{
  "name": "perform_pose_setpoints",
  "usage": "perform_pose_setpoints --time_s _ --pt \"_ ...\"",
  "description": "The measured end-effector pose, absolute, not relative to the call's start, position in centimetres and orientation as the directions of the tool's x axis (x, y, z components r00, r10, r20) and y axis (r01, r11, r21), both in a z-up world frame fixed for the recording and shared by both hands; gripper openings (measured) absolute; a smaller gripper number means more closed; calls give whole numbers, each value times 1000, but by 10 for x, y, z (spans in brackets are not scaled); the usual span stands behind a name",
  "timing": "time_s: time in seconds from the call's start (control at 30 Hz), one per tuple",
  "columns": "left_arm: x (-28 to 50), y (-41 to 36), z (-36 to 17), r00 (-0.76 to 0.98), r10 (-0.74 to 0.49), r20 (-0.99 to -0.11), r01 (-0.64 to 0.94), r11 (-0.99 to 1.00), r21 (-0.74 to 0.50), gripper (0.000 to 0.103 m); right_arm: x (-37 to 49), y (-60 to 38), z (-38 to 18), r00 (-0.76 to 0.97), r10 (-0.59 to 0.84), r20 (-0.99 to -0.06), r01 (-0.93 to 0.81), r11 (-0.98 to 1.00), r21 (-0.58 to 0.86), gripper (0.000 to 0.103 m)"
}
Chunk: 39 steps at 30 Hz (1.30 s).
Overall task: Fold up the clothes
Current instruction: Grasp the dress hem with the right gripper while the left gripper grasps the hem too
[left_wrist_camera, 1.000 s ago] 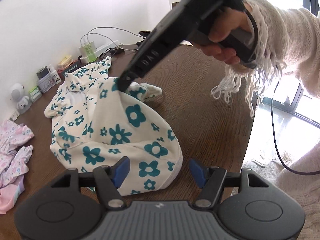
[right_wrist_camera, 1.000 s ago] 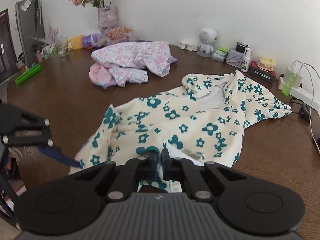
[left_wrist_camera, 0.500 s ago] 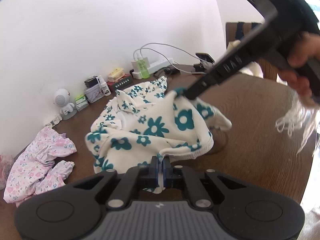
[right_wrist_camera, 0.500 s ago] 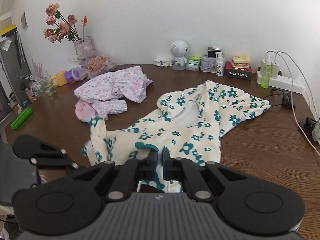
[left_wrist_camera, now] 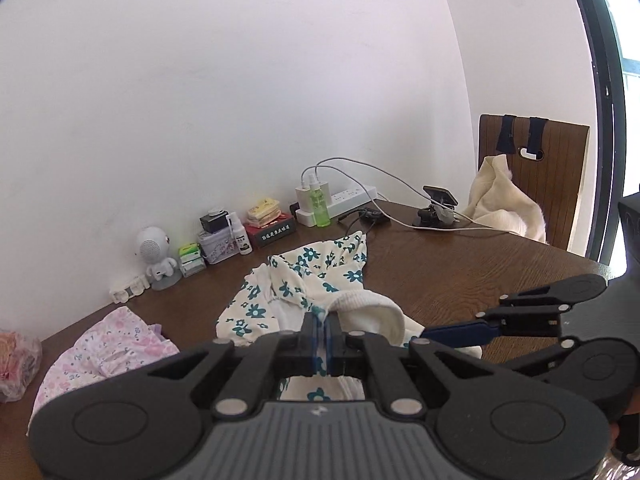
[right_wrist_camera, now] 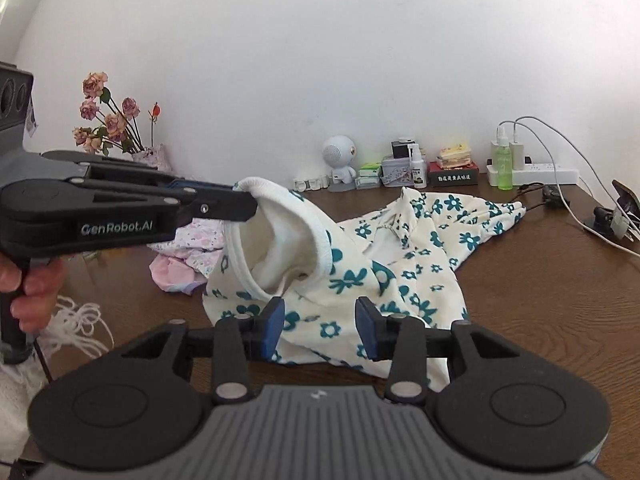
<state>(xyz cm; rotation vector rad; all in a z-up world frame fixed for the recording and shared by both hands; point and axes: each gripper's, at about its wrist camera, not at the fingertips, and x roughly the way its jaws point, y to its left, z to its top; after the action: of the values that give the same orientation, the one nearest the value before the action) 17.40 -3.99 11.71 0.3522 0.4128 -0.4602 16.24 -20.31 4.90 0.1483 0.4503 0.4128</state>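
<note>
A cream garment with teal flowers (right_wrist_camera: 404, 264) lies bunched on the brown table (right_wrist_camera: 560, 304). My left gripper (left_wrist_camera: 320, 332) is shut on the garment's ribbed hem (left_wrist_camera: 368, 308) and holds it lifted; in the right wrist view the left gripper (right_wrist_camera: 244, 202) comes in from the left with the hem (right_wrist_camera: 280, 200) hanging from its tips. My right gripper (right_wrist_camera: 320, 326) hangs just in front of the garment, its jaws opening, the blue pads apart and pressing on nothing. In the left wrist view the right gripper (left_wrist_camera: 452, 334) shows at the right beside the raised hem.
Pink floral clothes (left_wrist_camera: 104, 352) lie at the left of the table. Along the wall stand a white toy robot (right_wrist_camera: 340, 164), small boxes, a green spray bottle (right_wrist_camera: 503, 164) and a power strip (right_wrist_camera: 536, 174) with cables. A phone holder (left_wrist_camera: 438, 210) and a chair (left_wrist_camera: 532, 176) stand far right.
My left gripper closed on the garment's hem and lifted it. My right gripper let go of the cloth and its pads have spread apart.
</note>
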Motion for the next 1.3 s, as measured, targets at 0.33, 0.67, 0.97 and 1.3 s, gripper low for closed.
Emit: perform_pose_setpoints --time_s 0.33,0.67,0.97,1.3 --pt "151 -18 107 889 -221 -400 360 879 314 3 170 -168 47 914 221 -340 -224 974 32 19" --pt "146 -40 57 869 -212 -447 340 913 226 30 140 -193 59 913 240 -329 -247 969 22 3" --pt "127 -52 50 928 -144 -343 270 895 354 3 118 -197 59 909 271 -315 -281 960 16 3" --pt "98 -53 89 978 -145 -150 190 915 355 3 133 -186 3 894 86 -439 -178 969 -173 10"
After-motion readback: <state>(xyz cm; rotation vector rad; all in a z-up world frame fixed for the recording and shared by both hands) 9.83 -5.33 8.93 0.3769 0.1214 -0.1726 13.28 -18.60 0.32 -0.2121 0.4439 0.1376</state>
